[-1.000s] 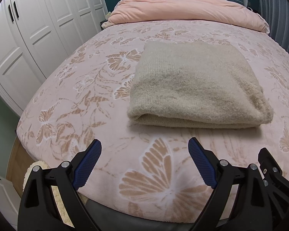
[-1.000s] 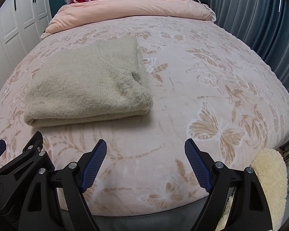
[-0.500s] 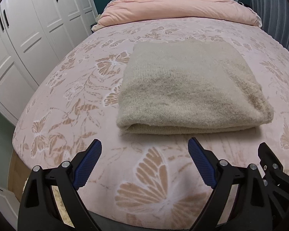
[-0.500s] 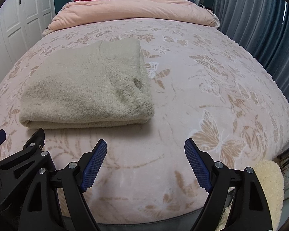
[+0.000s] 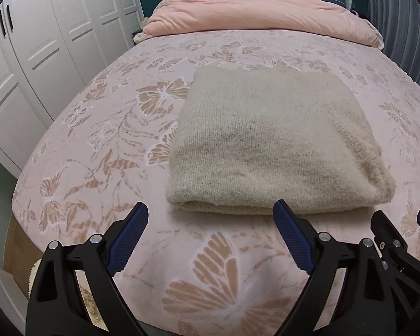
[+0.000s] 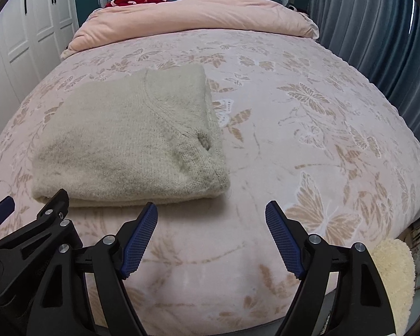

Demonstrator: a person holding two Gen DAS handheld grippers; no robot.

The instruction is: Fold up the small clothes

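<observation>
Bed (image 5: 103, 151) — folded sweater (image 5: 268, 145) beyond left tool (image 5: 211, 224), untouched.

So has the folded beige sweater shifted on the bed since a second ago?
No. The sweater keeps its spot against the bedspread's butterfly print; only the camera view shifted.

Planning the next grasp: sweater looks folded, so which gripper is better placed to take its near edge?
Left, probably. The left gripper has the sweater's near fold right ahead of its open, empty jaws. The right gripper faces mostly bare bedspread, sweater off to its left; its jaws are closing on nothing.
</observation>
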